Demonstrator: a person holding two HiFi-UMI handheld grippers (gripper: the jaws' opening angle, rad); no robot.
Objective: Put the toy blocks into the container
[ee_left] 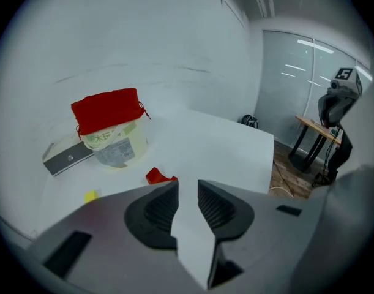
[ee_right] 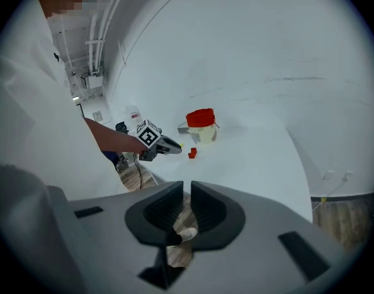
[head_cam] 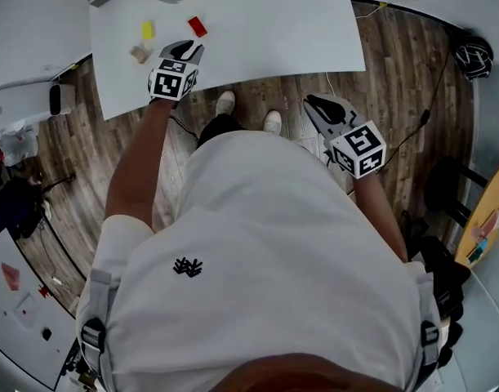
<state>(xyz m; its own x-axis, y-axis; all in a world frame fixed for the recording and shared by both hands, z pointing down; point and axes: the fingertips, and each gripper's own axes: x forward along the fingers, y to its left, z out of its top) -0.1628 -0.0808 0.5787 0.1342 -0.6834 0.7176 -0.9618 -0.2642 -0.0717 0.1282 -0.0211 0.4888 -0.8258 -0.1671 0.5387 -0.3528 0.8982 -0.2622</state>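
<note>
A pale tub with a red top (ee_left: 113,136) stands at the far side of the white table (head_cam: 274,23). In front of it lie a red block (ee_left: 159,176), a yellow block (ee_left: 90,196) and, in the head view, a brownish block (head_cam: 140,54). My left gripper (ee_left: 187,188) hovers over the table's near edge, just short of the red block (head_cam: 198,26), jaws open and empty. My right gripper (ee_right: 187,185) hangs off the table over the floor, jaws a narrow gap apart, with nothing between them. From there the tub (ee_right: 201,126) and the left gripper (ee_right: 168,144) are far ahead.
A grey flat box (ee_left: 67,155) lies against the tub's left side. The person's shoes (head_cam: 225,102) stand on the wooden floor (head_cam: 412,72) at the table's near edge. A cable (head_cam: 429,96) runs across the floor at the right. A dark stand (ee_left: 333,121) and a side table are beyond.
</note>
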